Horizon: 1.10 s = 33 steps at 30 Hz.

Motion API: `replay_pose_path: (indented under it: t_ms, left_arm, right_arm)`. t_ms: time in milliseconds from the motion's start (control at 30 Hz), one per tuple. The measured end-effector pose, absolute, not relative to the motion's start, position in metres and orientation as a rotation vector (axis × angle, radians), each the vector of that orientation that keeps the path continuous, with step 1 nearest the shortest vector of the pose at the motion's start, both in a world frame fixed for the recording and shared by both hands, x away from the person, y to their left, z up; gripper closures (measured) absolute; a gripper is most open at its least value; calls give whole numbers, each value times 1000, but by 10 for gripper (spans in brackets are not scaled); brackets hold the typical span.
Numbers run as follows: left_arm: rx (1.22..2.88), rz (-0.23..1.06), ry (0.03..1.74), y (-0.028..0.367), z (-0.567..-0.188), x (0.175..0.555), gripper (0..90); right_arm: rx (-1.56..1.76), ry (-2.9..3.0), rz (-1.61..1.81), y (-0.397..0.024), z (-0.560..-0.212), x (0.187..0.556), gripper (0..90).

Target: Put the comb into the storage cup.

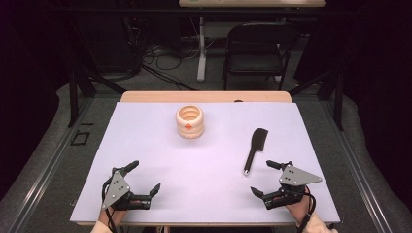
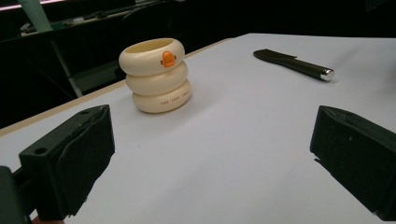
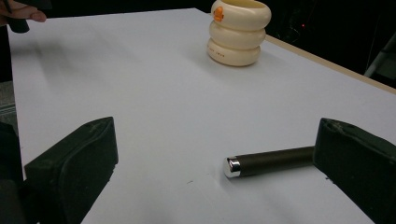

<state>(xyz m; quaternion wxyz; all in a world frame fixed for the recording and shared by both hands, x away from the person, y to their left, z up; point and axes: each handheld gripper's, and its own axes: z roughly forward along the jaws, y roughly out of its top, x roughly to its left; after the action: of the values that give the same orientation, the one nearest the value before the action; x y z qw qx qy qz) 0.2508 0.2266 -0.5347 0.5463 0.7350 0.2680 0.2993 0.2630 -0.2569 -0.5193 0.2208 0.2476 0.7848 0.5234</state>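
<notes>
A cream ribbed holder (image 1: 190, 122) of three stacked rings with an orange mark stands upright at the middle back of the white table (image 1: 145, 145). A black spatula (image 1: 255, 148) with a chrome-tipped handle lies flat at the right. My left gripper (image 1: 144, 177) rests open near the front left edge, far from both objects. My right gripper (image 1: 262, 179) is open at the front right, just in front of the spatula's handle end. In the right gripper view the handle (image 3: 271, 161) runs behind the right jaw. The left gripper view has the holder (image 2: 155, 74) and the spatula (image 2: 294, 64) well ahead.
A wooden strip (image 1: 204, 96) edges the table's far side. Beyond it stand a black folding chair (image 1: 255, 48), a white table leg (image 1: 201, 48) and cables on the floor. Dark stands flank the table.
</notes>
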Motion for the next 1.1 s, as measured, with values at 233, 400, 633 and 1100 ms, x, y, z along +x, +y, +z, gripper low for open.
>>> replay_pose_path:
  t_ms: [233,400,633,1100]
  left_arm:
    - [1744,709,634,226,-535,251,1]
    - [1749,708,633,226,-535,251,1]
    - [1752,711,632,226,-535,251,1]
    - [1757,712,636,225,-536,252,1]
  right_arm:
    - [682,2173,1436,-255,-520,264,0]
    - [688,2183,1417,-251,-519,266,0]
    - [699,2192,1399,-247,-518,269,0]
    - [711,2222,1360,-239,-520,288,0]
